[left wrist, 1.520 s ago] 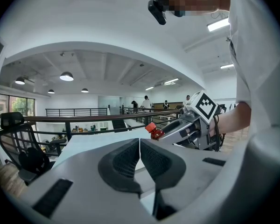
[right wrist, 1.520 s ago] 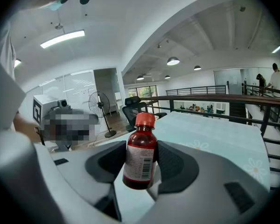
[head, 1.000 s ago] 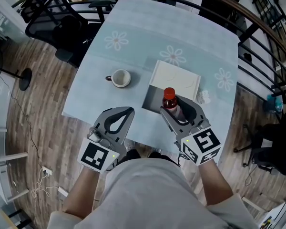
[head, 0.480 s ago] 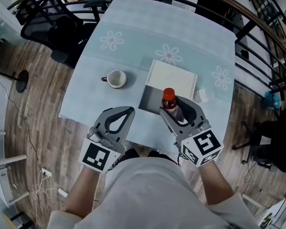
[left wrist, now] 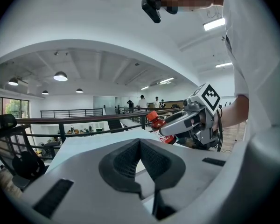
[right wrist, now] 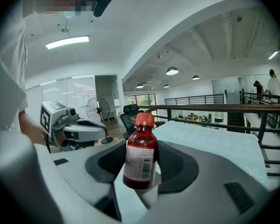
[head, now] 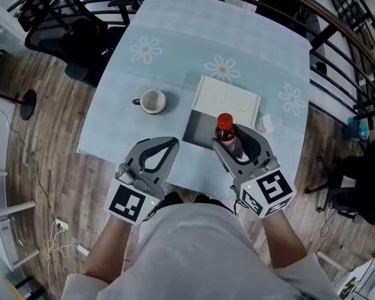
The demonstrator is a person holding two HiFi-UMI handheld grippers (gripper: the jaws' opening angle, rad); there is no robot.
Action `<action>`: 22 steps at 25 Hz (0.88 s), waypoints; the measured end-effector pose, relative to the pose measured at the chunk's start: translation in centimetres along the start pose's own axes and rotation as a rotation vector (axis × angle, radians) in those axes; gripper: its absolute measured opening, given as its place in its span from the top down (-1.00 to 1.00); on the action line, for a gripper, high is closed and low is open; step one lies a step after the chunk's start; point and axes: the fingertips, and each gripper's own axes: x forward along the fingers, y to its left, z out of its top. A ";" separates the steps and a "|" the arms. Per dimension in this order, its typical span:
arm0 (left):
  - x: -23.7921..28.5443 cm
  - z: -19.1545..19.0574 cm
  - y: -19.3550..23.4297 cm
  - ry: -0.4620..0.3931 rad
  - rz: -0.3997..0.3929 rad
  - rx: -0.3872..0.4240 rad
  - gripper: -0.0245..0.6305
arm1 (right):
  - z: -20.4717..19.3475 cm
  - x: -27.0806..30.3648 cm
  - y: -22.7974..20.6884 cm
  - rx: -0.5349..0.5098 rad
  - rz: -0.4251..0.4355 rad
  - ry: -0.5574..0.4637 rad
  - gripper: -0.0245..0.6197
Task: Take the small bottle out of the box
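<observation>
**Small bottle gripped at the box's near right corner**

Clamped between the jaws of the right gripper (head: 237,145): the small bottle (head: 224,132), upright, with a dark pad pressed against each side of its body. Red cap on top, dark red liquid inside, white label with a barcode turned toward the right gripper view. Seen from the head view over the near right corner of the box (head: 237,105), cap just this side of the white panel. Height above the box not readable from any view.

Left of the box's near edge and apart from it: the left gripper (head: 165,147), jaws closed together tip to tip, nothing between them. Held level with the right gripper, both close to the person's body.

Left of the box, well apart from it: a white cup (head: 153,101), handle pointing away from the box. Just beside the box's right edge: a small crumpled white thing (head: 265,125), too small to identify. Under the box: a table (head: 175,42) with a pale blue, flower-printed cover. Beyond the table's far left corner, well away from the box: a black office chair (head: 69,30) on wooden flooring.
</observation>
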 end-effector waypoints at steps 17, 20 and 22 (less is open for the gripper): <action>0.3 -0.3 0.1 0.005 0.000 0.022 0.86 | -0.3 0.5 -0.1 -0.011 0.003 0.011 0.24; 0.3 -0.4 0.0 0.008 -0.001 0.027 0.86 | -0.4 0.5 -0.1 -0.009 0.002 0.011 0.24; 0.4 -0.4 0.0 0.009 -0.001 0.027 0.86 | -0.5 0.5 -0.2 -0.002 -0.003 0.011 0.24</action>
